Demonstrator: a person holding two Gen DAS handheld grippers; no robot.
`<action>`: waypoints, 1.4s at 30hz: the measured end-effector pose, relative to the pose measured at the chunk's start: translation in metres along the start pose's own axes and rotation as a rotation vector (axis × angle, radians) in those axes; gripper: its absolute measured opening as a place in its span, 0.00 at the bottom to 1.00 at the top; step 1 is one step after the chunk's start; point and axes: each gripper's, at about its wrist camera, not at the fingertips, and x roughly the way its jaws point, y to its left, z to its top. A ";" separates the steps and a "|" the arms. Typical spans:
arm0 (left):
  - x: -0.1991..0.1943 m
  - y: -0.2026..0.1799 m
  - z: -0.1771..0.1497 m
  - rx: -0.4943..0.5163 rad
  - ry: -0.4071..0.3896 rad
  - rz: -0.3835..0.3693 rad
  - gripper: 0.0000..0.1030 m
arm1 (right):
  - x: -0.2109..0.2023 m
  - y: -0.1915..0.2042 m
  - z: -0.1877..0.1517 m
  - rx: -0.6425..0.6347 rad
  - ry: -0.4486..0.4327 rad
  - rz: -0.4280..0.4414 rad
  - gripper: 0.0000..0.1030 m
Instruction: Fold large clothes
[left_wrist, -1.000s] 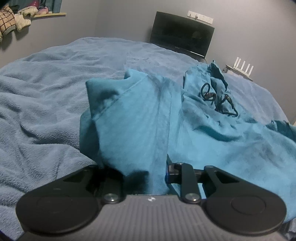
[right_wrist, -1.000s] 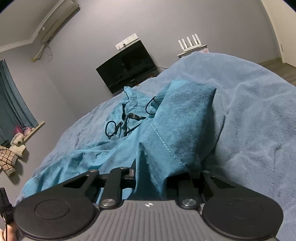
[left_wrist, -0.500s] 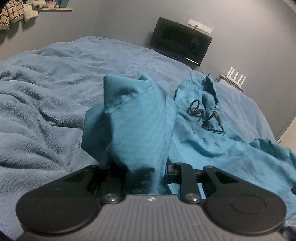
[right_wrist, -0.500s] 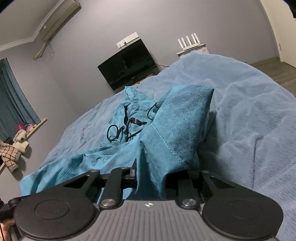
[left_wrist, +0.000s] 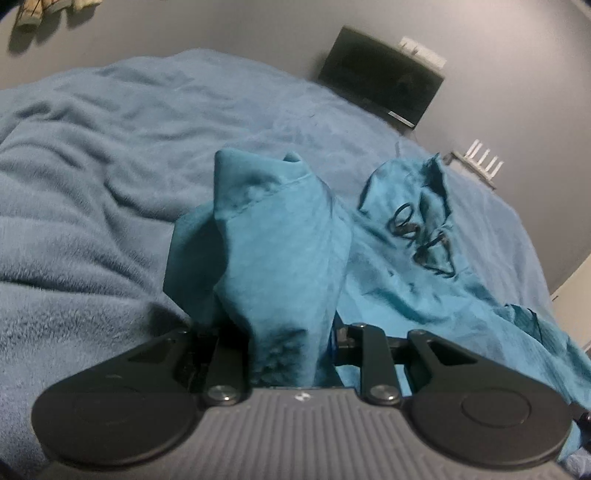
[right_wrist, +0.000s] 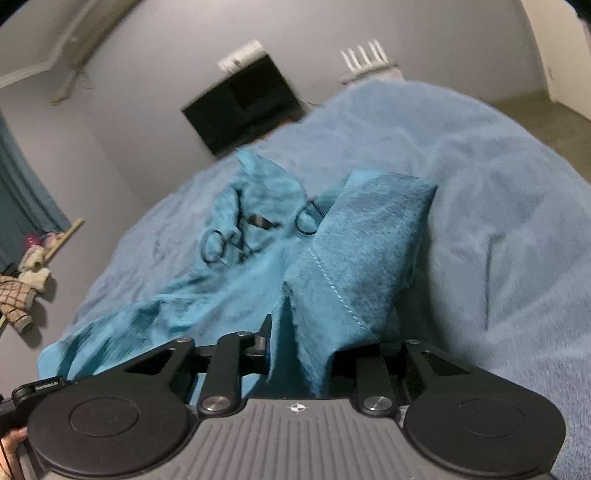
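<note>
A teal hooded garment lies crumpled on the bed, its black drawstring looped near the hood. My left gripper is shut on a bunched fold of it. The fold stands up in front of the jaws and hides the fingertips, and the jaws are easing open slightly. In the right wrist view, the garment spreads to the left. My right gripper holds a stitched edge fold, which still stands raised between its jaws as they open. The drawstring lies beyond.
A blue-grey fleece blanket covers the whole bed. A dark TV and a white router stand by the far wall. Plush toys sit on a ledge at left. A hand shows at the bottom left corner.
Both grippers have lifted and carried their folds forward over the garment. The left fold now stands taller and narrower. The right view has gone blurry, and its jaws look slightly wider.
</note>
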 end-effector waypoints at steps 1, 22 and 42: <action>0.003 0.002 0.002 -0.011 0.002 0.002 0.25 | 0.002 -0.004 -0.001 0.016 0.005 -0.014 0.35; -0.024 -0.004 0.011 0.016 -0.031 0.256 0.81 | 0.002 0.011 0.021 -0.229 -0.201 -0.256 0.92; 0.052 -0.117 0.011 0.706 -0.170 0.046 1.00 | 0.090 0.093 0.046 -0.588 -0.121 -0.161 1.00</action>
